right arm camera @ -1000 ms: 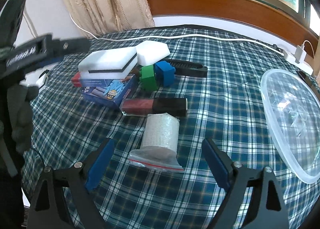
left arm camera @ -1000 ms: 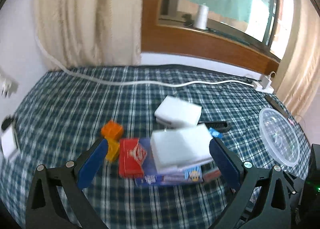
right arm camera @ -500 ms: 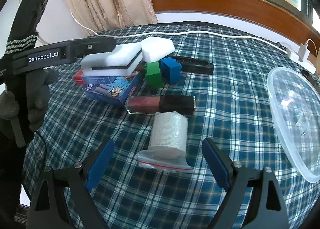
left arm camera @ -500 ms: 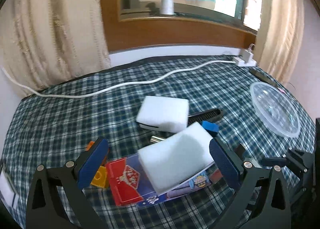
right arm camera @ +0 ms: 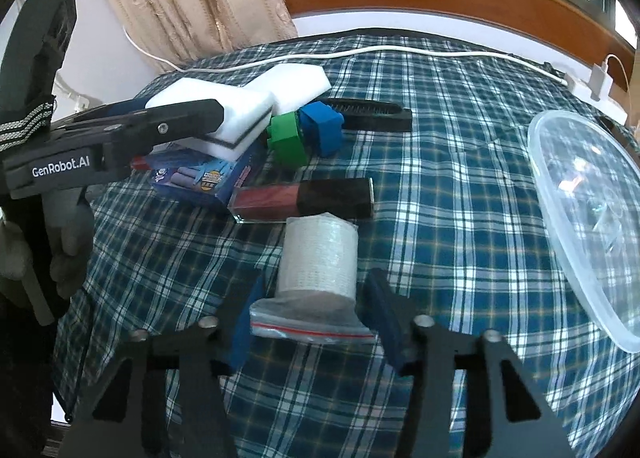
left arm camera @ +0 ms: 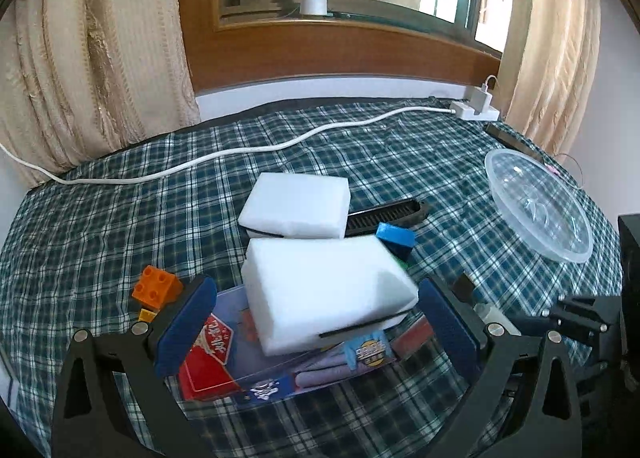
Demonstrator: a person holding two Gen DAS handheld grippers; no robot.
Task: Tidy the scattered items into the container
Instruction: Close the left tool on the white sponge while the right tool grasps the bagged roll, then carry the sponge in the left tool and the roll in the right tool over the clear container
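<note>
My left gripper (left arm camera: 316, 322) is open around a white sponge with a black stripe (left arm camera: 324, 290) that lies on a blue pack (left arm camera: 304, 374); its right pad is close to the sponge. It also shows in the right wrist view (right arm camera: 176, 118). My right gripper (right arm camera: 316, 322) has closed in on a bagged white roll (right arm camera: 320, 262), its pads at the bag's sides. The clear plastic container (right arm camera: 580, 210) stands to the right, also in the left wrist view (left arm camera: 540, 206).
A second white sponge (left arm camera: 296, 206), black comb (left arm camera: 388, 212), blue block (right arm camera: 322, 128), green block (right arm camera: 286, 140), orange block (left arm camera: 157, 289), red card box (left arm camera: 208, 358) and a dark red tube (right arm camera: 304, 200) lie on the plaid cloth. A white cable (left arm camera: 240, 150) runs along the back.
My left gripper has moved in over the striped sponge and turned right. My right gripper has moved forward to the bagged roll and its jaws have narrowed around it.
</note>
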